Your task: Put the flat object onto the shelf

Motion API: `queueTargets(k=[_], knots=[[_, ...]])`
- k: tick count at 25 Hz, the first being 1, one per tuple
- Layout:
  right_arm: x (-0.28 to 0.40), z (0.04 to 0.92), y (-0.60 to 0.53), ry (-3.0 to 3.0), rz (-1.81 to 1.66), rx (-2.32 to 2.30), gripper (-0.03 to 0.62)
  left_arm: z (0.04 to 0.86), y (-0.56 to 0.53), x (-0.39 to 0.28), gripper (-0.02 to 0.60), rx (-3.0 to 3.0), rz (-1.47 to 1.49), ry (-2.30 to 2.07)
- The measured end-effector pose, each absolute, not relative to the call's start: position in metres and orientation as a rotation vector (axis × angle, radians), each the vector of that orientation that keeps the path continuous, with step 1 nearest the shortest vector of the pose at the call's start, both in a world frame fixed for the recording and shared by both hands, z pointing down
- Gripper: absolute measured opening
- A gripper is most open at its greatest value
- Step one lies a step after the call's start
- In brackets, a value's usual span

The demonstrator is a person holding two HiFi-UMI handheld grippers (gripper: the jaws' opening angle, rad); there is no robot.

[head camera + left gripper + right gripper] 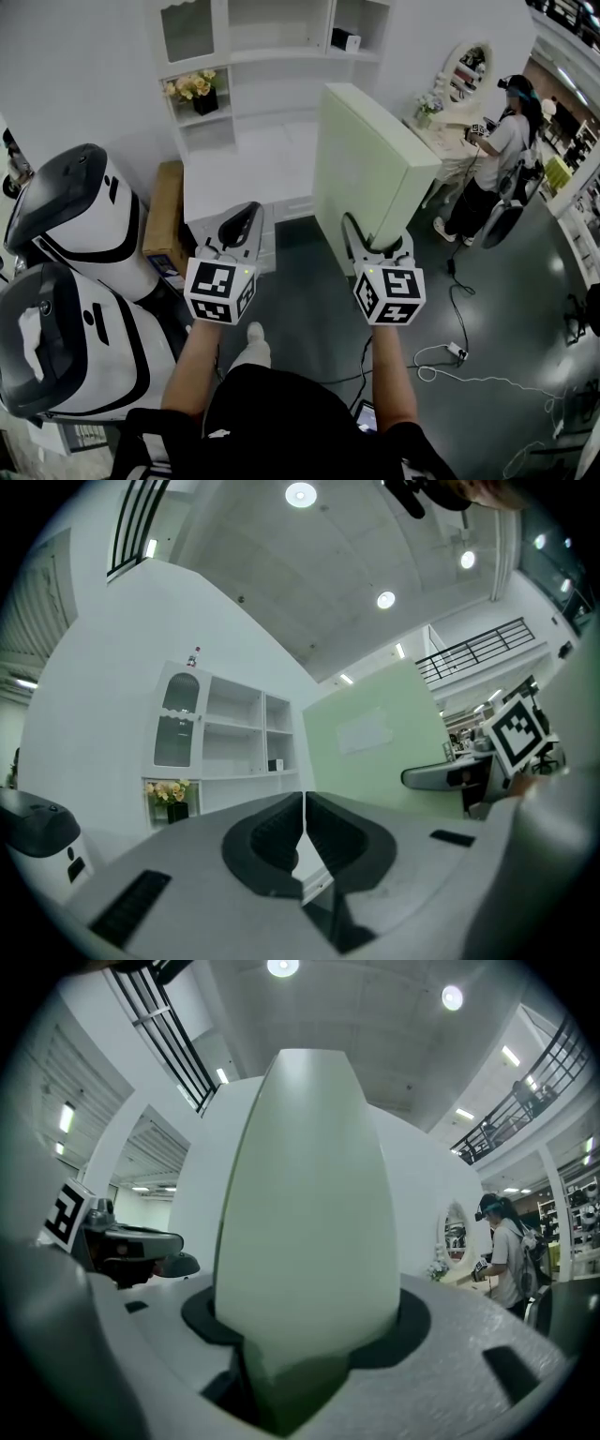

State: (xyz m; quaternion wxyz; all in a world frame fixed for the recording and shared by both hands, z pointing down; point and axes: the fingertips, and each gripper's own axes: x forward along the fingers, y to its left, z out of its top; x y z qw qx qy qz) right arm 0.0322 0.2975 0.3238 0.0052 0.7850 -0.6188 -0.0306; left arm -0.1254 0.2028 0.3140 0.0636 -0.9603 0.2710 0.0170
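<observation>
Two tools: our right tool [377, 240] clamps the flat panel [370, 155], left tool [244, 214] pinched empty; we must carry it ahead onto the shelf [281, 54].

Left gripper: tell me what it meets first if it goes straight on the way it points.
Probably the white shelf unit, around its lower part. The left gripper, jaws shut and empty, aims at it with nothing visible between, though depth is unclear.
</observation>
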Motion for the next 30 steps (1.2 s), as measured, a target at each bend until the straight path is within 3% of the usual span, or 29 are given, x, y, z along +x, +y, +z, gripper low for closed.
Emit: queueTargets(k=[30], knots=[[0.109, 0.330, 0.109, -1.957, -0.079, 2.390, 0.274, 0.324, 0.016, -0.048, 0.011, -2.925, 0.036, 0.883]])
